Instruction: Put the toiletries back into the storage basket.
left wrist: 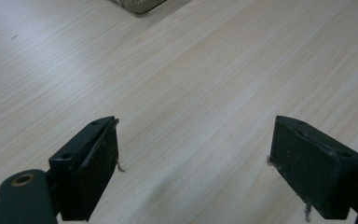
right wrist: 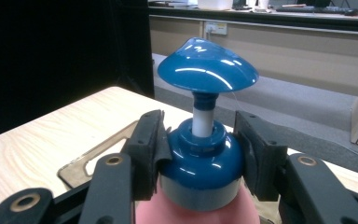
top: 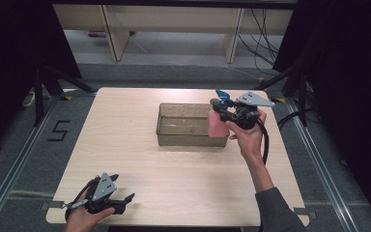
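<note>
Bottle in rt tongs over bin edge

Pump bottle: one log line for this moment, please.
right claw: shut on bottle cap | bottle: over bin right end | left claw: open, idle

black "5" marked on floor left of table

glossy blue plastic pump cap, matt pale wood table
</note>
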Demonstrator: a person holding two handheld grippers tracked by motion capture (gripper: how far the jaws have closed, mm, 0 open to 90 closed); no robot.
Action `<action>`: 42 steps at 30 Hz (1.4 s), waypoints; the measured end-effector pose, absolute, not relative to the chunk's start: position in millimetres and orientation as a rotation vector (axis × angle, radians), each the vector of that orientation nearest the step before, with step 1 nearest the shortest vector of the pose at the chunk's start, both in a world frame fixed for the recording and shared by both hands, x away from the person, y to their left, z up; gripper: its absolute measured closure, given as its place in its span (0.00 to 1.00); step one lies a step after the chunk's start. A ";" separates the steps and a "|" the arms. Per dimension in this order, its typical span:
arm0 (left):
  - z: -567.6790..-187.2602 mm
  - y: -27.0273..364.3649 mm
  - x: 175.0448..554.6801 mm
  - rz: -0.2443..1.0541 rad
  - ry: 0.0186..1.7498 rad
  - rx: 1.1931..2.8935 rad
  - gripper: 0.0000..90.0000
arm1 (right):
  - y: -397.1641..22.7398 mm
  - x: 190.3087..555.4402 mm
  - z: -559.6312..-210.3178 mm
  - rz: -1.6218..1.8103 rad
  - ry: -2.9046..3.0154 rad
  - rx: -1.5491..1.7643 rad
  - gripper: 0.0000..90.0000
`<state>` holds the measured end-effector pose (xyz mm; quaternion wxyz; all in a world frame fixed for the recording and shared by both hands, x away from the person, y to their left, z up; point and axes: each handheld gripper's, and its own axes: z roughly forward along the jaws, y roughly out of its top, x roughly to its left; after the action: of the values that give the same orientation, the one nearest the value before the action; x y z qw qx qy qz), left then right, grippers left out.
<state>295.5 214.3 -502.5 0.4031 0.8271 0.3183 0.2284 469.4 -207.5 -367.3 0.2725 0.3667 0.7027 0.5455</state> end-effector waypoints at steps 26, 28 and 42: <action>-501.0 215.2 295.2 0.601 0.800 2.094 0.17 | -205.0 495.6 -387.2 1.426 1.879 1.041 0.60; -501.1 215.4 295.0 0.597 0.802 2.097 0.17 | -205.9 496.4 -388.9 1.418 1.888 1.048 0.60; -500.5 216.2 295.2 0.587 0.797 2.091 0.17 | -207.4 499.3 -401.8 1.387 1.915 1.038 0.60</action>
<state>295.2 216.2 -500.5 0.4023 0.8275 0.3155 0.2321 499.3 -207.4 -401.8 0.2761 0.3863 0.7128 0.5162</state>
